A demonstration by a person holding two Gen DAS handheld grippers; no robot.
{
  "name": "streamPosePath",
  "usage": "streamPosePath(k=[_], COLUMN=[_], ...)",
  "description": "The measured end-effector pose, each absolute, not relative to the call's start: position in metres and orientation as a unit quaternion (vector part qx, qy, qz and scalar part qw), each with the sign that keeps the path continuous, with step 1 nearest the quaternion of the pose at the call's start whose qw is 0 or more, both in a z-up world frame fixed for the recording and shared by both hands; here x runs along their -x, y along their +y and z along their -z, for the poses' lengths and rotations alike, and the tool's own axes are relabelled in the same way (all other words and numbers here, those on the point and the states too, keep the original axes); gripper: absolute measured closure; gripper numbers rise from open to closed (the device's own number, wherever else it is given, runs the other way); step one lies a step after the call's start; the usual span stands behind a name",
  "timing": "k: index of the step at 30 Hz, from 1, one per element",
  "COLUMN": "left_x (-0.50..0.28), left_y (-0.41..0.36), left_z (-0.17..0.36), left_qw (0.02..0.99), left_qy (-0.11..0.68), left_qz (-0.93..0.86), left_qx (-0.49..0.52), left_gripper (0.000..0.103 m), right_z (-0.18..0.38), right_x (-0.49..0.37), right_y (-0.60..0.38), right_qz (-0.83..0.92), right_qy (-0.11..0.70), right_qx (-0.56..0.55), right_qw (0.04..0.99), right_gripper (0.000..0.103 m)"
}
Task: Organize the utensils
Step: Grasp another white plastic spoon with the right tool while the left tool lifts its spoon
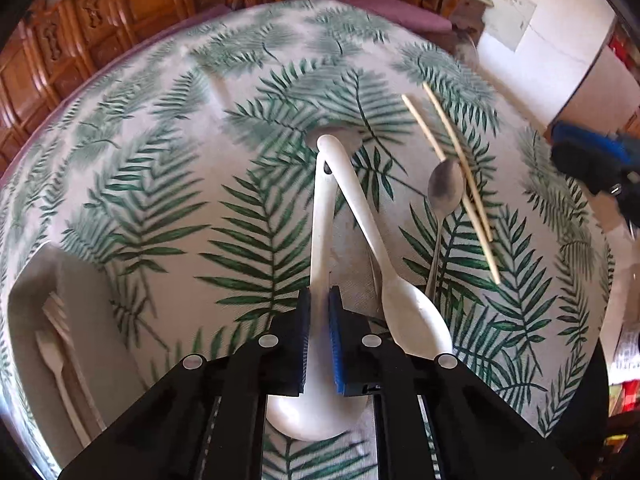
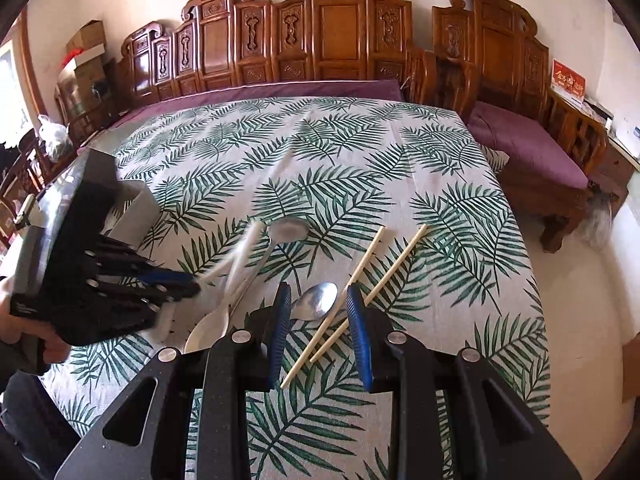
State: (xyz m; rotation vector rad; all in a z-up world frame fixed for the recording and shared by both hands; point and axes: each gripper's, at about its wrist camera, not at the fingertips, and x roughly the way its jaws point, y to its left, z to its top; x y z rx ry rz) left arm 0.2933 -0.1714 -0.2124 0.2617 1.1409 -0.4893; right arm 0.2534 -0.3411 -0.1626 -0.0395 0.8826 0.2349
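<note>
Gripping a white spoon: left tongs (image 1: 319,304) clamped on its handle above the leaf-print worktop (image 1: 160,208).

Nearest, the gripped white spoon (image 1: 322,220) has its bowl under the tongs and its handle running away from the camera. A second white spoon (image 1: 384,264) lies beside it, the handle ends meeting. Farther right lie a metal spoon (image 1: 444,188) and two chopsticks (image 1: 472,192). The right tongs (image 2: 316,300) hover parted, holding nothing, over the metal spoon and chopsticks. A grey tray (image 1: 40,280) holding pale cutlery sits at far left.
</note>
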Motion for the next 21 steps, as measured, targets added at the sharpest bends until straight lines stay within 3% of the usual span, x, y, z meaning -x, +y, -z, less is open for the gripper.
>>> streamPosePath(k=[8,21], left_x=[-0.269,-0.273], left_y=[-0.131,-0.124], left_z=[0.175,0.179], left_qw=[0.840,0.838], left_qy=[0.491,0.493], left_qz=[0.219,0.224], left_qx=[-0.073,-0.060], left_gripper=[0.095,0.095], right_z=[0.174,0.196], right_x=[-0.245,-0.270], right_y=[-0.340,-0.272], right_qz=[-0.101,-0.166], right_qy=[0.435,0.447], right_qx=[-0.014,-0.008], right_qw=[0.894,0.879], right_gripper=[0.072,0.072])
